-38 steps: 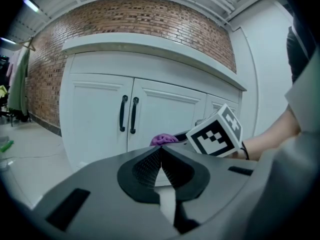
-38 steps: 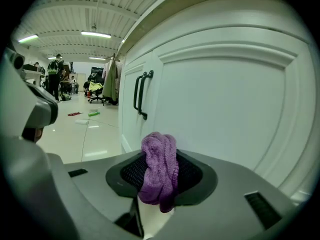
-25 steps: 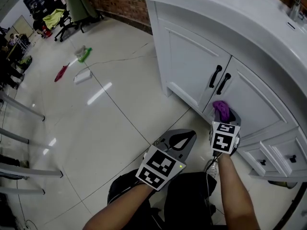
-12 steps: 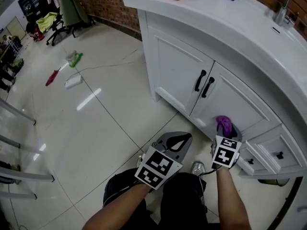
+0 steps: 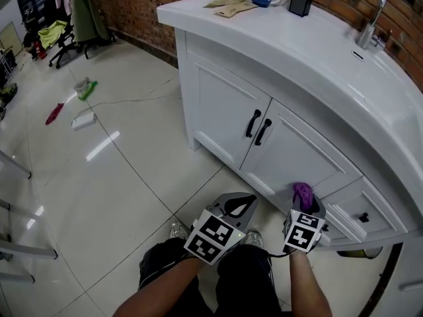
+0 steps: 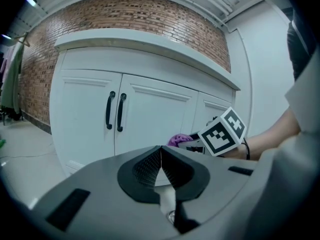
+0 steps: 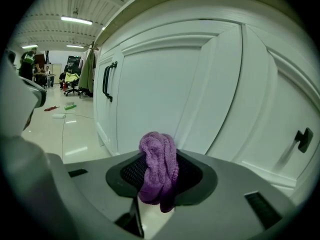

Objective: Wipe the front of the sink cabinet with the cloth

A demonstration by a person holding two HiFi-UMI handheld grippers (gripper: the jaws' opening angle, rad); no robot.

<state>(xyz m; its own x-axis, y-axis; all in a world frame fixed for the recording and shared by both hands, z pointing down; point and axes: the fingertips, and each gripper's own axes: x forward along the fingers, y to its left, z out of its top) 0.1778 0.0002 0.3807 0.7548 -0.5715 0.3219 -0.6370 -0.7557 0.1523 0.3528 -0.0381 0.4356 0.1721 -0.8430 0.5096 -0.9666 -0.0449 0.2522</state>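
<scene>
Right gripper (image 7: 161,178): jaws clamped on the purple cloth (image 7: 159,159), near the white sink cabinet (image 7: 165,94).
Left gripper (image 6: 160,165): jaws pressed together, nothing between them.

Head cam: high, steep down-look; left gripper (image 5: 234,202) and right gripper (image 5: 304,200) at bottom, white panelled sink cabinet (image 5: 225,107) ahead of them. Left gripper cam: low, faces cabinet doors, mid range; right gripper off its right. Right gripper cam: low, close, oblique to cabinet front; purple terry cloth (image 7: 159,166) blocks centre. All three share pair of black bar handles (image 5: 258,127).
</scene>
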